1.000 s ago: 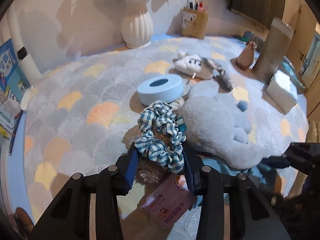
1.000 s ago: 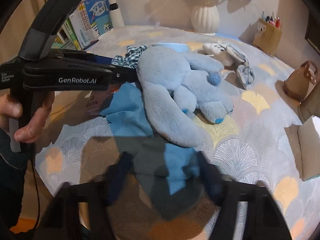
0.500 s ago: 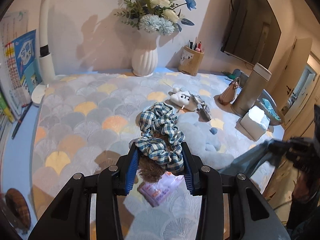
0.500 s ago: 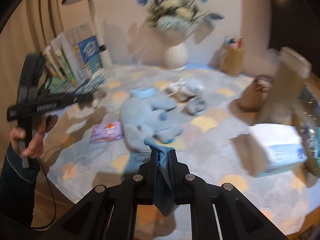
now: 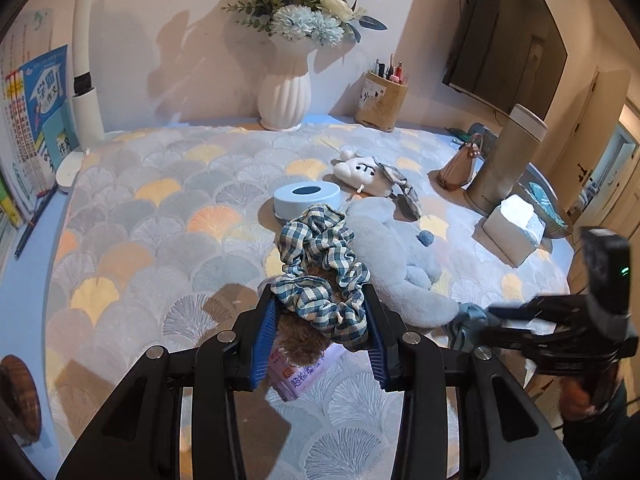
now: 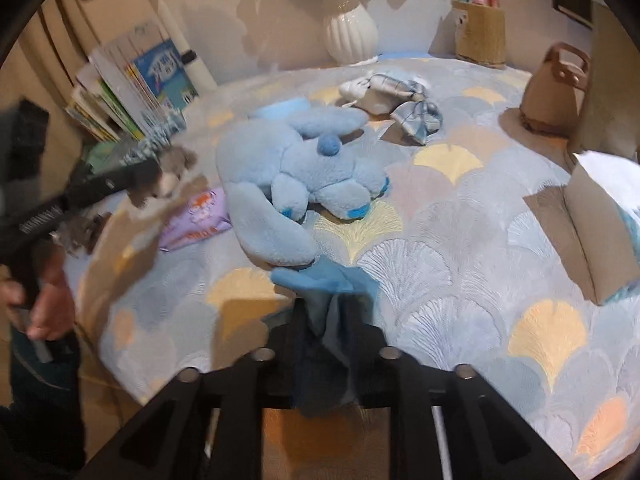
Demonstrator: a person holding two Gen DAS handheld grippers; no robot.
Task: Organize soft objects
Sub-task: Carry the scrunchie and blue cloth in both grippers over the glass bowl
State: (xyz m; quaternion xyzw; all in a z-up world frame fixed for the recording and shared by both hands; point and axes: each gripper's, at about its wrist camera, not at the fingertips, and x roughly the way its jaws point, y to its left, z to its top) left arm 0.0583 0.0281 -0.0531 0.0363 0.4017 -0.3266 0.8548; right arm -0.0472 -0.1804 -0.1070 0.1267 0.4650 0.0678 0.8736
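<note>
The left tool (image 5: 320,330) grips a ruffled blue-and-white checked fabric scrunchie (image 5: 320,276) above the scallop-patterned counter (image 5: 160,216). The right tool (image 6: 326,320), jaws just easing apart, pinches a limp blue cloth (image 6: 324,280) beside a fluffy pale-blue plush toy (image 6: 296,168).

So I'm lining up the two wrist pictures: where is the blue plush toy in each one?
Left wrist: the blue plush toy lies right of centre on the table, just beyond the checked scrunchie.
Right wrist: the same toy lies left of centre, above the blue cloth.
Shared landmark: the white ribbed vase at the back wall.
</note>
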